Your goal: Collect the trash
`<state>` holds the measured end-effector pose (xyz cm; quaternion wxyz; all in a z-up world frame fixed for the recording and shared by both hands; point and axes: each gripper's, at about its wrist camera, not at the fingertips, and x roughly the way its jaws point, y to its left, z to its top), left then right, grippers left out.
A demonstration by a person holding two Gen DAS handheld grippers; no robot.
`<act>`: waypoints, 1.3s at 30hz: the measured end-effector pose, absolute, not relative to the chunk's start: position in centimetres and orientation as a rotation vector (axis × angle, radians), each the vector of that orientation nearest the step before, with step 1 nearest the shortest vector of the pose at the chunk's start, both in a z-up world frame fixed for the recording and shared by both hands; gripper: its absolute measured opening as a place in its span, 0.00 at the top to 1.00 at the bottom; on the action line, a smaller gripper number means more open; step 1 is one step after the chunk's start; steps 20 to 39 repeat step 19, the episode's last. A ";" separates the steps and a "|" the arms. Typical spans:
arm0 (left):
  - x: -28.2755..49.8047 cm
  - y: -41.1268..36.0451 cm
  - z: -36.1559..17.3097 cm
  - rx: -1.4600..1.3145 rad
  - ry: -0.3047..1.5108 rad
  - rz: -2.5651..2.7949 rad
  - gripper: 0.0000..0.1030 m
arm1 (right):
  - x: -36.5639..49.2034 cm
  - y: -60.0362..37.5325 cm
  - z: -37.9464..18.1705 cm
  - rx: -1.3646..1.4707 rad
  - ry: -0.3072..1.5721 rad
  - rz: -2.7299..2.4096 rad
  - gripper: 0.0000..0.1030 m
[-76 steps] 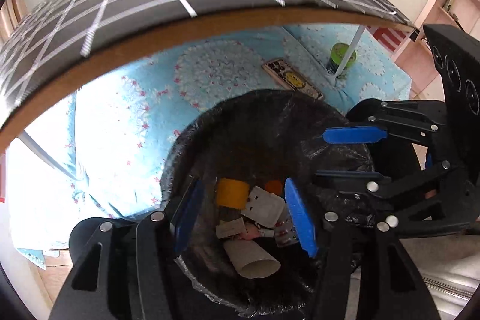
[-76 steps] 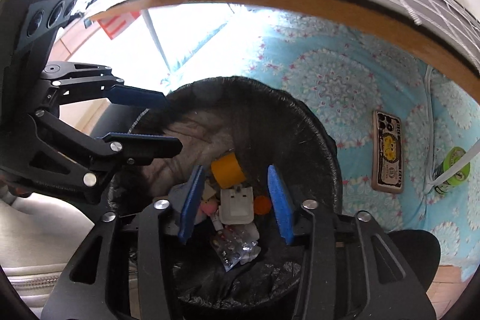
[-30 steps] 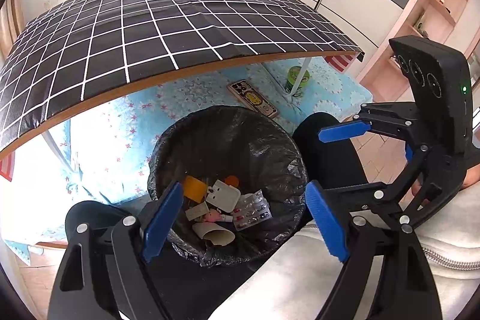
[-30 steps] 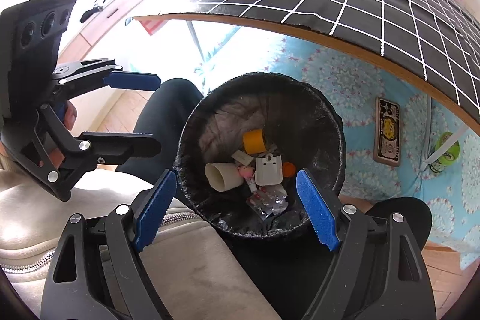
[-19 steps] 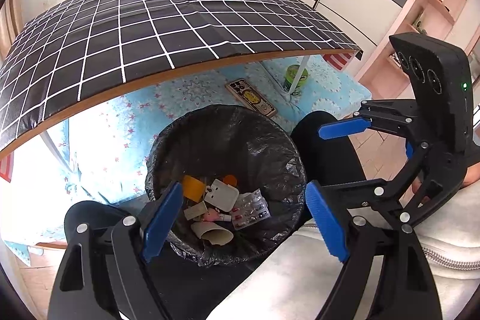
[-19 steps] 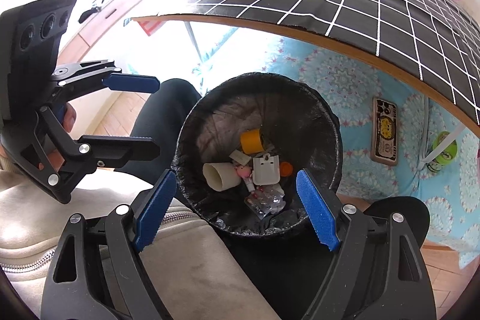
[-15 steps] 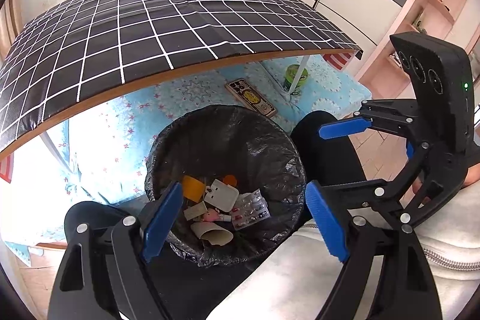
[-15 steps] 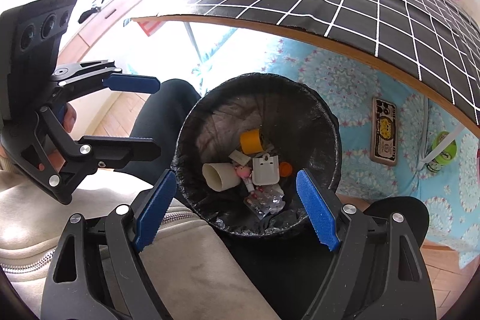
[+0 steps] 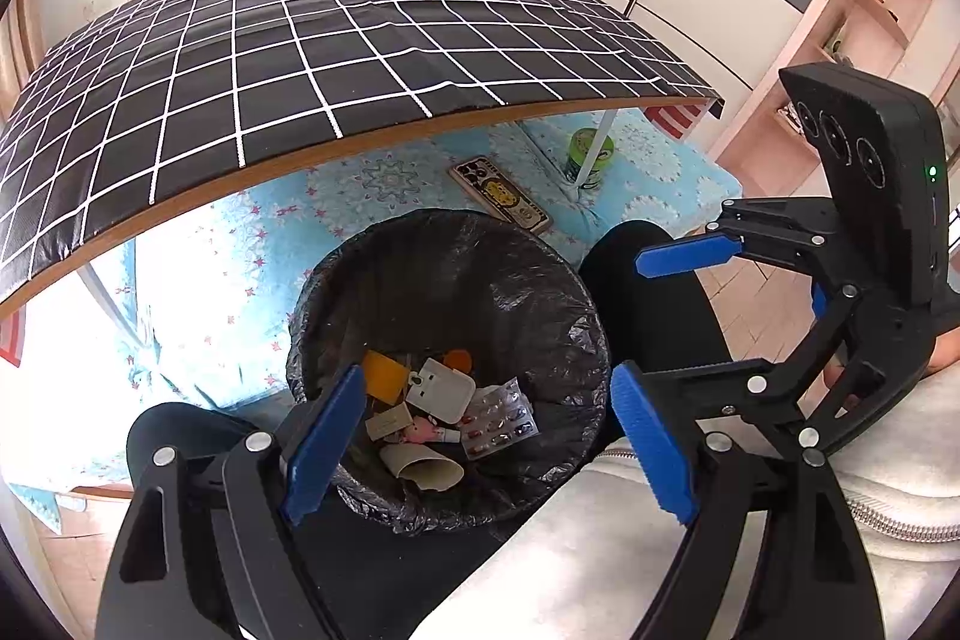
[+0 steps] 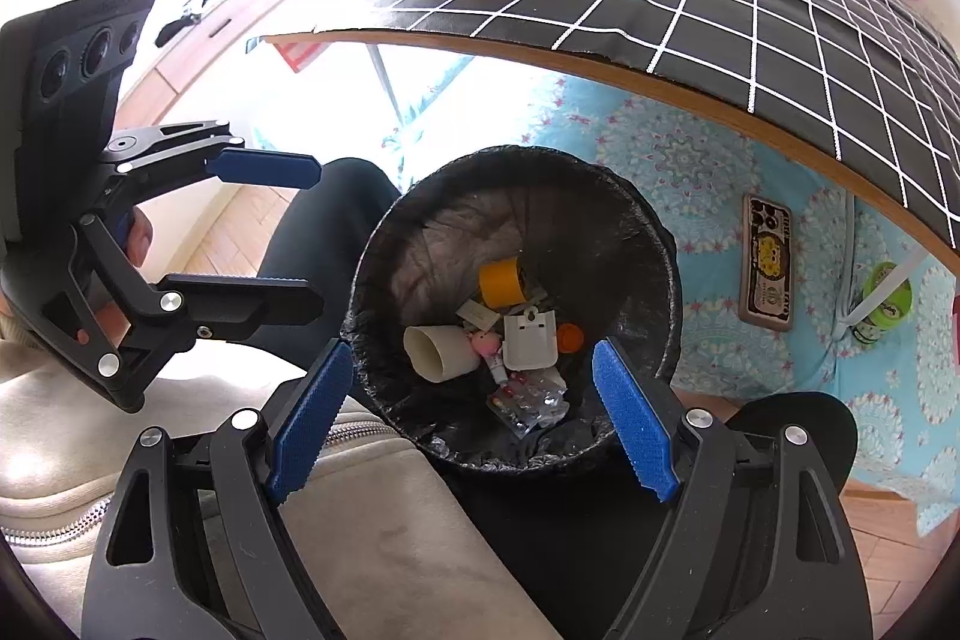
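A round trash bin (image 9: pixel 456 256) lined with a black bag stands on the floor in front of the table; it also shows in the right wrist view (image 10: pixel 666 280). Inside lie a yellow tape roll (image 10: pixel 501 282), a white plug adapter (image 10: pixel 528 340), a paper cup (image 10: pixel 435 352), a pill blister pack (image 9: pixel 498 418) and small bits. My left gripper (image 9: pixel 489 442) is open and empty, above the bin's near side. My right gripper (image 10: pixel 474 418) is open and empty, above the bin. Each gripper shows in the other's view, to the right (image 9: pixel 678 316) and to the left (image 10: pixel 282 238).
A table with a black white-grid cloth (image 9: pixel 312 40) overhangs beyond the bin. Under it lie a blue patterned mat (image 10: pixel 678 148), a phone case (image 10: pixel 767 268) and a green can (image 9: pixel 591 154) by a table leg. The person's dark trousers and light jacket (image 10: pixel 384 538) lie below the grippers.
Both grippers have risen from inside the bin's mouth to well above it and opened wider. In the last half second nothing has moved.
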<state>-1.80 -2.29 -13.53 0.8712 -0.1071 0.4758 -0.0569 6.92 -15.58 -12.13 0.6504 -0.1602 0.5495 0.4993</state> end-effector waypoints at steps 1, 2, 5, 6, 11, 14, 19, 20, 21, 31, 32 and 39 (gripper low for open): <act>-1.8 -2.3 -13.5 -0.224 0.994 -0.119 0.22 | 6.9 -15.6 -12.1 -0.364 1.247 1.135 0.20; -1.8 -2.3 -13.5 -0.224 0.994 -0.120 0.22 | 6.9 -15.6 -12.1 -0.363 1.248 1.135 0.20; -1.8 -2.3 -13.5 -0.223 0.995 -0.118 0.22 | 6.9 -15.6 -12.1 -0.363 1.247 1.137 0.20; -1.8 -2.4 -13.5 -0.223 0.994 -0.118 0.22 | 6.9 -15.6 -12.1 -0.363 1.248 1.138 0.20; -1.8 -2.4 -13.5 -0.224 0.994 -0.119 0.22 | 7.0 -15.6 -12.1 -0.364 1.246 1.138 0.20; -1.8 -2.4 -13.5 -0.226 0.995 -0.125 0.22 | 7.0 -15.6 -12.1 -0.363 1.245 1.137 0.20; -1.8 -2.6 -13.4 -0.223 0.995 -0.127 0.22 | 7.0 -15.6 -12.1 -0.364 1.246 1.138 0.20; -1.8 -2.6 -13.4 -0.223 0.995 -0.127 0.22 | 7.0 -15.6 -12.1 -0.364 1.246 1.138 0.20; -1.8 -2.6 -13.4 -0.223 0.995 -0.127 0.22 | 7.0 -15.6 -12.1 -0.364 1.246 1.138 0.20; -1.8 -2.6 -13.4 -0.223 0.995 -0.127 0.22 | 7.0 -15.6 -12.1 -0.364 1.246 1.138 0.20; -1.8 -2.6 -13.4 -0.223 0.995 -0.127 0.22 | 7.0 -15.6 -12.1 -0.364 1.246 1.138 0.20; -1.8 -2.6 -13.4 -0.223 0.995 -0.127 0.22 | 7.0 -15.6 -12.1 -0.364 1.246 1.138 0.20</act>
